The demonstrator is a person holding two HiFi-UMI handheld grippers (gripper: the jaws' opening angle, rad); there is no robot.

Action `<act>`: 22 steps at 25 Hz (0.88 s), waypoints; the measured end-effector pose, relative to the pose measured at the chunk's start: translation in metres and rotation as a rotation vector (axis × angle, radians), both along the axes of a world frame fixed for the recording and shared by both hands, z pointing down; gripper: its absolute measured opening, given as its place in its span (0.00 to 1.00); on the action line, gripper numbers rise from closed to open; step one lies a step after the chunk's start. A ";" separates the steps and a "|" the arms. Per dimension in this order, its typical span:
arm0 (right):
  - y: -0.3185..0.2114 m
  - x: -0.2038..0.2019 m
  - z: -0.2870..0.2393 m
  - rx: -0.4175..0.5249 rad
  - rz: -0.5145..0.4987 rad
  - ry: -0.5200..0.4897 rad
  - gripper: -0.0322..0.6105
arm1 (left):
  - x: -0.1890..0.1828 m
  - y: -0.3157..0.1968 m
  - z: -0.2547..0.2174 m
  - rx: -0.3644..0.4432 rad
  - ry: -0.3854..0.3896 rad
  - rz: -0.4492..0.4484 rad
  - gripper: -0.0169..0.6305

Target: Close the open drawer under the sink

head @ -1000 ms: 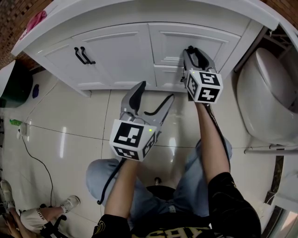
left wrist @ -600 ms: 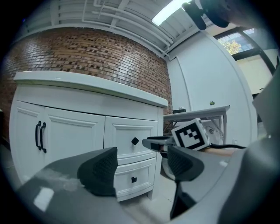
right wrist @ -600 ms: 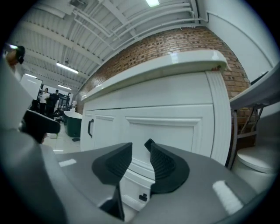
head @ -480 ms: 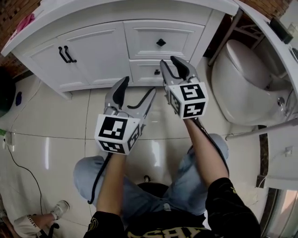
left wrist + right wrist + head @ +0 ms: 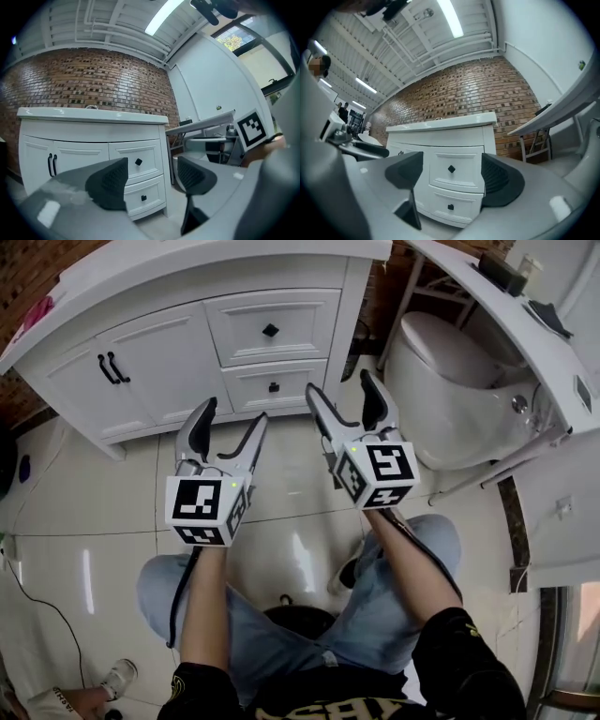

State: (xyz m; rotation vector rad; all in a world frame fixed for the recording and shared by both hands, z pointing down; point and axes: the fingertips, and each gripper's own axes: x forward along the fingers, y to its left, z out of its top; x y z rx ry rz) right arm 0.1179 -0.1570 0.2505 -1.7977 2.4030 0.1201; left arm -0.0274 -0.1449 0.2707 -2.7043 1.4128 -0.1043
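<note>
The white vanity (image 5: 187, 277) stands at the top of the head view. Its upper drawer (image 5: 246, 332) and lower drawer (image 5: 253, 390) both sit flush with the front, each with a black knob. My right gripper (image 5: 339, 385) hangs over the floor a little in front of the lower drawer; its jaws are opening and hold nothing. My left gripper (image 5: 234, 413) is open and empty beside it, also clear of the cabinet. The left gripper view frames the lower drawer (image 5: 144, 197) between my left gripper's (image 5: 152, 180) pads. Both drawers, with the lower drawer (image 5: 450, 206) beneath, lie ahead of my right gripper (image 5: 451, 180).
Double doors with black handles (image 5: 108, 367) fill the vanity's left half. A white toilet (image 5: 450, 390) stands right of the cabinet, with a white tabletop (image 5: 525, 324) above it. The person's knees (image 5: 178, 587) rest on the glossy tiled floor (image 5: 94, 512). A brick wall (image 5: 93, 79) is behind.
The right gripper has come back from the lower drawer's front, where it was shut, and now stands open. The left gripper has drawn back too. The drawer front looks flush now.
</note>
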 end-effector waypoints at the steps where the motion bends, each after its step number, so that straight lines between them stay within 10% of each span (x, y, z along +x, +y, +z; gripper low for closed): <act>1: 0.008 0.004 -0.006 0.015 0.010 -0.031 0.65 | 0.000 0.003 -0.002 0.006 0.003 -0.008 0.54; 22: 0.027 -0.041 0.004 0.013 -0.035 0.051 0.62 | -0.041 0.018 -0.004 0.038 0.049 -0.123 0.54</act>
